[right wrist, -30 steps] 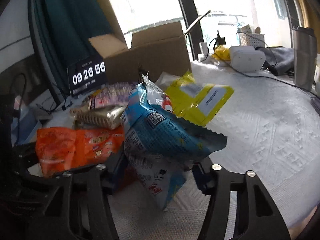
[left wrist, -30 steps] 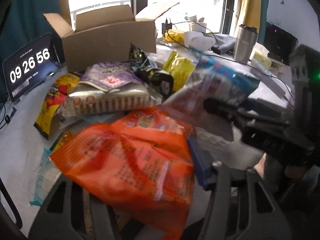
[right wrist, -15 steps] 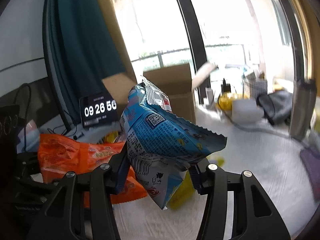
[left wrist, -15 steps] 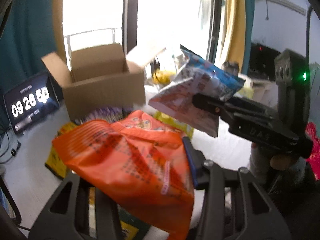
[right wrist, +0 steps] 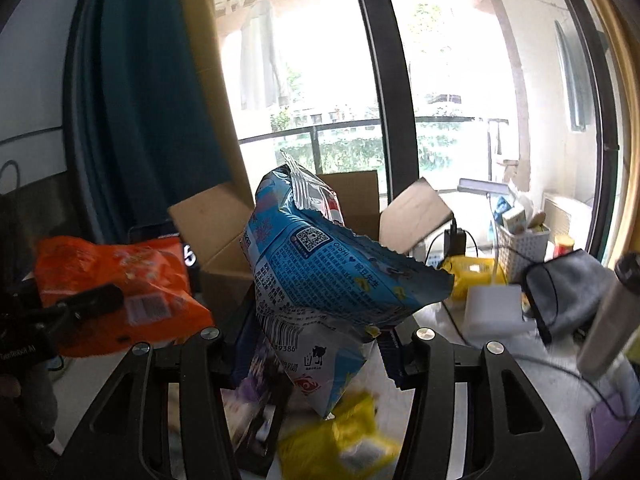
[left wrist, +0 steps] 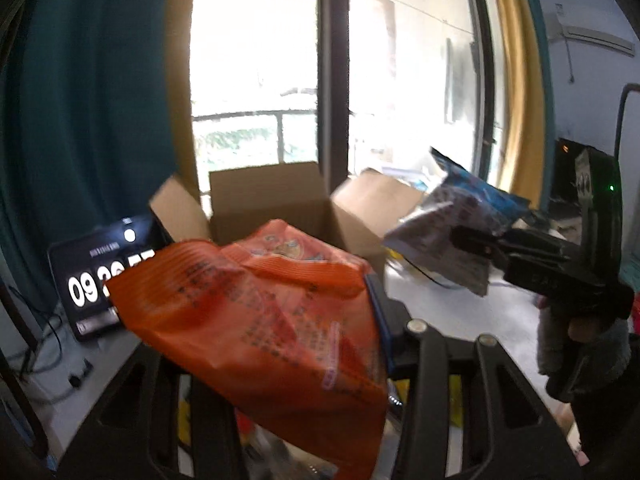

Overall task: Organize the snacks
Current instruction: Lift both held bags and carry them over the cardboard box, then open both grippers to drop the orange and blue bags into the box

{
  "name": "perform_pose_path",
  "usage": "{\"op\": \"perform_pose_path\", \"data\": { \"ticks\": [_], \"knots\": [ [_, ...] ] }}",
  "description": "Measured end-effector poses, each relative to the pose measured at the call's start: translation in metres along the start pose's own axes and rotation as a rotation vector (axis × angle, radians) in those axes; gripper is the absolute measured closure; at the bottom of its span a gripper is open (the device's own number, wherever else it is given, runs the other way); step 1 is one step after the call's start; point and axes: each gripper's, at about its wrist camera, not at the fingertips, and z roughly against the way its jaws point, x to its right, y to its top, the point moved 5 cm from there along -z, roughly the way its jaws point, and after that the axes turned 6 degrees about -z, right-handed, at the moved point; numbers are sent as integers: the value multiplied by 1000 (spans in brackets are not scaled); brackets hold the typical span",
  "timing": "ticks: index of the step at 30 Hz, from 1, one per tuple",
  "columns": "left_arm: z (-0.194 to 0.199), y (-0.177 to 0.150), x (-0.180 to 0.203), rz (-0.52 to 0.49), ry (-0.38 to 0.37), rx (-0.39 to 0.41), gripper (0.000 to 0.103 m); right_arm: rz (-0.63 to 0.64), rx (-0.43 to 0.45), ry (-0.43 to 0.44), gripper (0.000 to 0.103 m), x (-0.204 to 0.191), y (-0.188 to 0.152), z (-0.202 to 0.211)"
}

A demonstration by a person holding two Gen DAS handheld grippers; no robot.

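Bright window behind; open cardboard box [left wrist: 276,200] at frame centre. Our left gripper [left wrist: 280,320] clamps the orange snack bag [left wrist: 260,320], lower centre. Our right gripper [right wrist: 316,332] clamps the blue snack bag [right wrist: 328,280], mid-frame, above the worktop [right wrist: 540,380].

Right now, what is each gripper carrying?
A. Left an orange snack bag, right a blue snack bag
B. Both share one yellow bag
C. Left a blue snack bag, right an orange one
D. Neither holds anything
A. The left gripper is clamped on the orange snack bag, and the right gripper is clamped on the blue snack bag, both lifted in front of the open cardboard box.
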Motion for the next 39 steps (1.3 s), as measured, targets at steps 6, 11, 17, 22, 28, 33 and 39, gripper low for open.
{"op": "perform_pose_path", "data": {
  "ticks": [6, 11, 17, 22, 28, 33, 39],
  "knots": [
    [-52, 23, -48, 20, 34, 19, 58, 0, -6, -16, 48, 7, 31, -51],
    [-93, 36, -77, 53, 52, 39, 58, -17, -33, -30, 48, 17, 49, -95],
    [-164, 48, -109, 64, 135, -12, 53, -33, -78, -38, 48, 22, 61, -150],
    [-204, 43, -122, 111, 108, -118, 20, -35, -106, -53, 30, 22, 68, -193],
    [-188, 43, -119, 116, 113, -94, 16, -37, -116, -42, 22, 21, 62, -183],
    [-163, 39, -110, 136, 106, -81, 15, -13, -122, -50, 22, 22, 54, -159],
    [-115, 33, -91, 129, 102, -49, 15, -24, -115, -72, 22, 32, 36, -120]
  ]
}}
